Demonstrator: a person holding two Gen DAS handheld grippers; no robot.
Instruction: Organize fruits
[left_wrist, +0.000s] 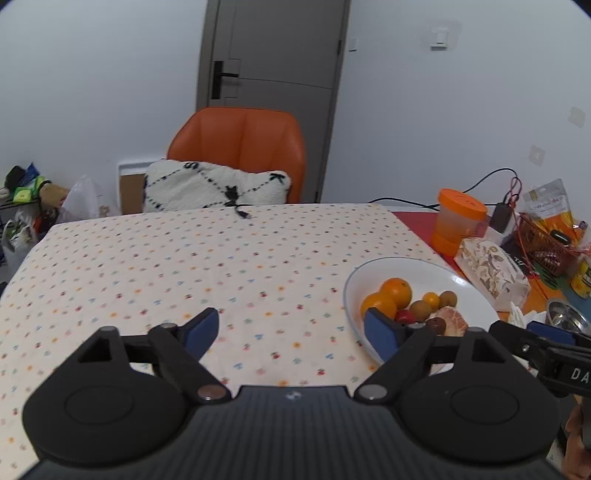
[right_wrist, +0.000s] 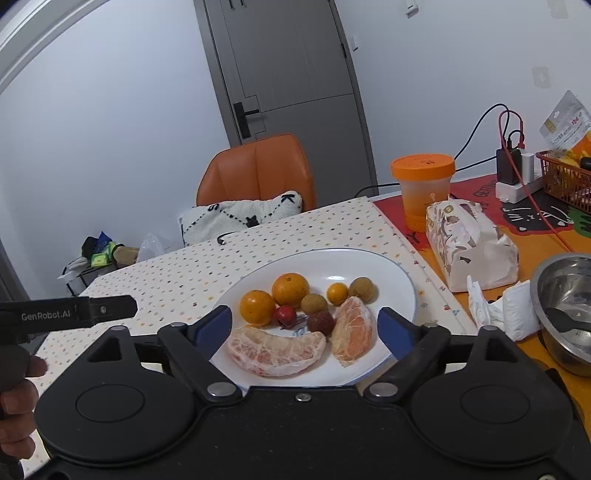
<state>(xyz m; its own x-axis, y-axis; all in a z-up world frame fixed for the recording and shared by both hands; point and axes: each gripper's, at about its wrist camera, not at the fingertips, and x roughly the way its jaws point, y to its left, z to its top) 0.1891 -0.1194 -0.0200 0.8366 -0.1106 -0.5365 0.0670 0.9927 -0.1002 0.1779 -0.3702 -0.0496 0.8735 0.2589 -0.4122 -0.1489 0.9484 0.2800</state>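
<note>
With both claws spread wide and pinching nothing, the fruit all sits on the round white plate (right_wrist: 399, 280), lower centre of the right wrist view, on the dotted cream tablecloth (right_wrist: 295, 236). Right gripper (right_wrist: 304, 326) hangs over the plate's near half, blue pads either side of the fruit, touching none that I can see. On the plate: two peeled pomelo segments, the long curved one (right_wrist: 275, 350) at the near edge, the shorter wedge (right_wrist: 352, 334) just right of it. Behind them are two round oranges (right_wrist: 290, 290), side by side and apparently touching, a small red fruit (right_wrist: 284, 315), a dark reddish-brown round fruit (right_wrist: 320, 322), two tan-brown round fruits (right_wrist: 314, 303) and one small yellow-orange fruit (right_wrist: 337, 293) between them. Left gripper (left_wrist: 291, 332) is over bare tablecloth, lower centre of its view; its right pad overlaps the plate's left rim in frame, contact not clear. Right of the plate are a patterned tissue pack (right_wrist: 469, 243), an orange-lidded translucent cup (right_wrist: 423, 188), a steel bowl (right_wrist: 565, 314) at the right edge. An orange chair (right_wrist: 258, 170) with a white cushion (right_wrist: 240, 216) stands behind the table.
</note>
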